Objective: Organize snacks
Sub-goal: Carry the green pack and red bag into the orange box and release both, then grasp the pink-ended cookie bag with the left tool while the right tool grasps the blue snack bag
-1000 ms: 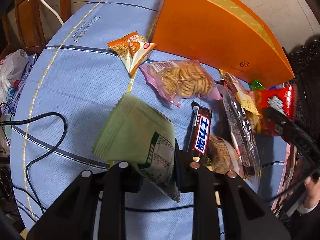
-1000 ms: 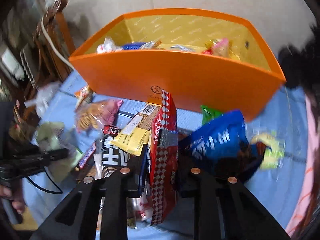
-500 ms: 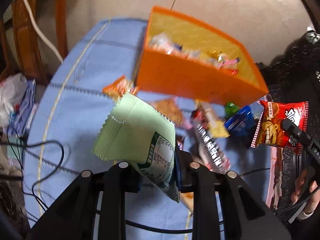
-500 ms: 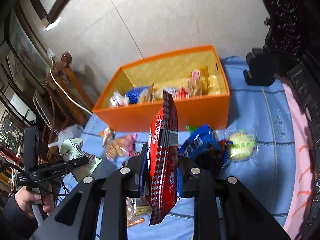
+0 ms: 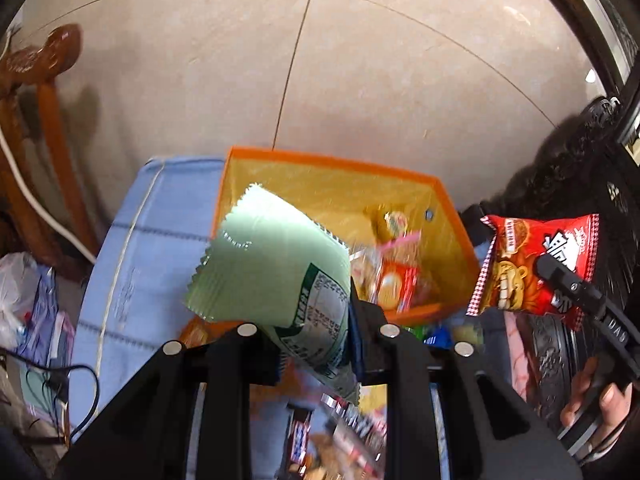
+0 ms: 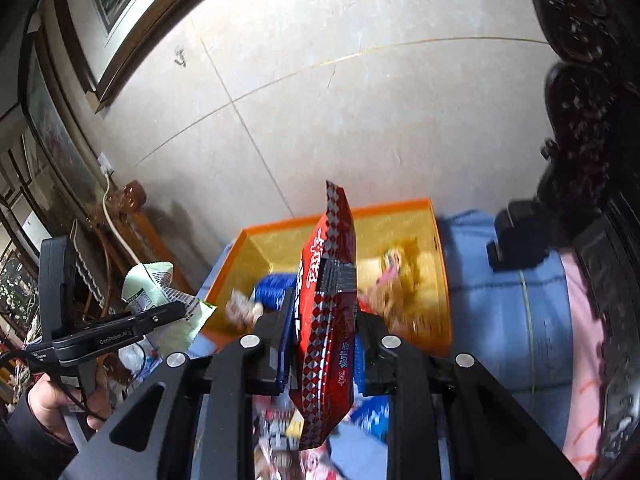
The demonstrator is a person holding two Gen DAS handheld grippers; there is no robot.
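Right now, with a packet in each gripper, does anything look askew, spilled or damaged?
Nothing stands out. The left gripper pinches the green packet by one end, the right gripper holds the red packet edge-on. The orange box stands upright with snacks inside. Loose snacks below are too blurred to judge.

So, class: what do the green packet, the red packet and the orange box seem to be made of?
Green packet: thin matte plastic film, likely; zigzag-cut sealed edge.
Red packet: glossy printed plastic or foil; it shines and creases.
Orange box: probably stiff card, with straight thin walls and a yellow lining.
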